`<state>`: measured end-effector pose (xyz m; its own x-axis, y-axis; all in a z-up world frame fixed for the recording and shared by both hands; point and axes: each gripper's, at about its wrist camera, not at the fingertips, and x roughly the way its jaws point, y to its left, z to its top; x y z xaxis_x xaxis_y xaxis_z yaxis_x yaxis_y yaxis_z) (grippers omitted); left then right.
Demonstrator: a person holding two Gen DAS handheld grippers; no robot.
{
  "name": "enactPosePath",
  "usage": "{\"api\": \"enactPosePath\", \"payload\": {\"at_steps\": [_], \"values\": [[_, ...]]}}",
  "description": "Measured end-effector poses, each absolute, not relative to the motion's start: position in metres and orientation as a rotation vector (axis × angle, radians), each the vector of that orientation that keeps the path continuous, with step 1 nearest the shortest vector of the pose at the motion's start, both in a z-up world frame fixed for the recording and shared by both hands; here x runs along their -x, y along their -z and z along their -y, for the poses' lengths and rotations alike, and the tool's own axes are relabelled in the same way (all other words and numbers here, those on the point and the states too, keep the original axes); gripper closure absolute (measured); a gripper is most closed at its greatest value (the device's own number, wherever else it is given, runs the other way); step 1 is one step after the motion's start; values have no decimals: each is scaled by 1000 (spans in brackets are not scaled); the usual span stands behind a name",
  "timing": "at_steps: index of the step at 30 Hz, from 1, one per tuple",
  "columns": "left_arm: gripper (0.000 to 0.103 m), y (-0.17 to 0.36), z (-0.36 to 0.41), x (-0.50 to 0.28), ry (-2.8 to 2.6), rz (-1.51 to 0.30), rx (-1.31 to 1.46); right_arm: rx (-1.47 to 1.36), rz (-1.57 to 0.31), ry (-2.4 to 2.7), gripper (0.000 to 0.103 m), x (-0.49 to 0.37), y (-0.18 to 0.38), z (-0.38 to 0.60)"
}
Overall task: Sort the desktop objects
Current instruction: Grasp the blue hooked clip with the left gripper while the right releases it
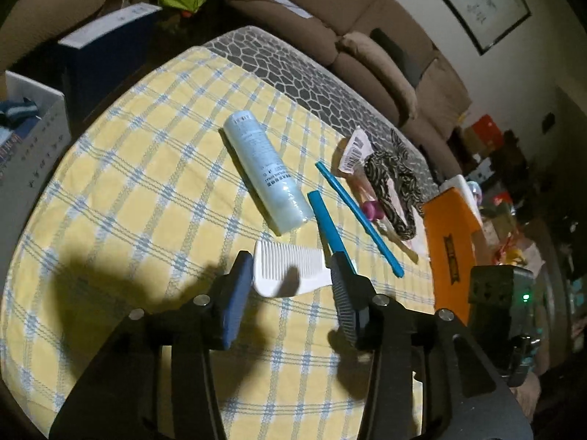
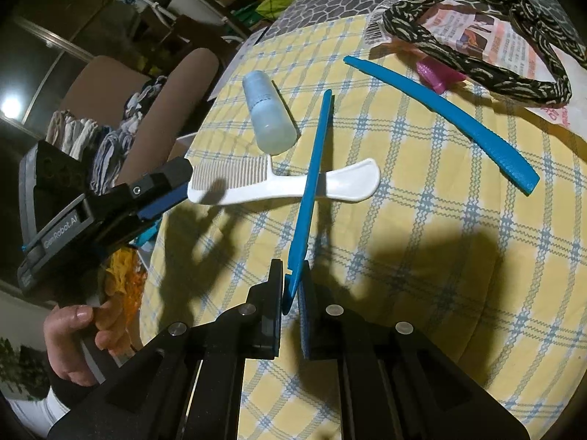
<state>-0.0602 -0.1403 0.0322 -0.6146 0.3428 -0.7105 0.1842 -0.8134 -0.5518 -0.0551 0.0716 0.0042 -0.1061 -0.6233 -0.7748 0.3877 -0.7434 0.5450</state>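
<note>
A white comb (image 1: 286, 271) (image 2: 279, 183) lies flat on the yellow checked tablecloth (image 1: 146, 201). My left gripper (image 1: 291, 260) (image 2: 165, 187) is open; its fingers hang above the toothed end, one to each side, and the pads do not press on it. My right gripper (image 2: 291, 271) is shut on the near end of a blue strip (image 2: 312, 168) (image 1: 326, 223), which slants up and over the comb's handle. A second blue strip (image 2: 447, 110) (image 1: 359, 216) lies on the cloth to the right. Just beyond the comb lies a pale blue bottle (image 1: 264, 172) (image 2: 269, 117).
A patterned headband (image 2: 477, 55) (image 1: 392, 183), a pink item (image 2: 436, 75) and a printed leaflet (image 2: 495, 36) lie at the far right. An orange box (image 1: 447, 234) stands by the table's right edge. A white box (image 1: 29, 146), a blue box (image 1: 106, 47) and a sofa (image 1: 330, 11) surround the table.
</note>
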Motion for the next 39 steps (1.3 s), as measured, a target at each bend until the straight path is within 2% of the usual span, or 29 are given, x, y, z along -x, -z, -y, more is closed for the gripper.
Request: {"api": "enactPosePath", "payload": {"at_steps": [7,15,29,39], "values": [[47,-51,139,55,-2714,811,1263,-1495,266,1909,96,53,-2,-68],[48,-24,123,69,-2381,980,1311,-1498,261,1908,96,51,-3,-66],[48,-17,86,76,-2354,867,1418,-1506,230,1907,96,47,0,-62],[48,-13,83,75,-2301,899,1409,-1485,221,1894,96,45,-5,-57]]}}
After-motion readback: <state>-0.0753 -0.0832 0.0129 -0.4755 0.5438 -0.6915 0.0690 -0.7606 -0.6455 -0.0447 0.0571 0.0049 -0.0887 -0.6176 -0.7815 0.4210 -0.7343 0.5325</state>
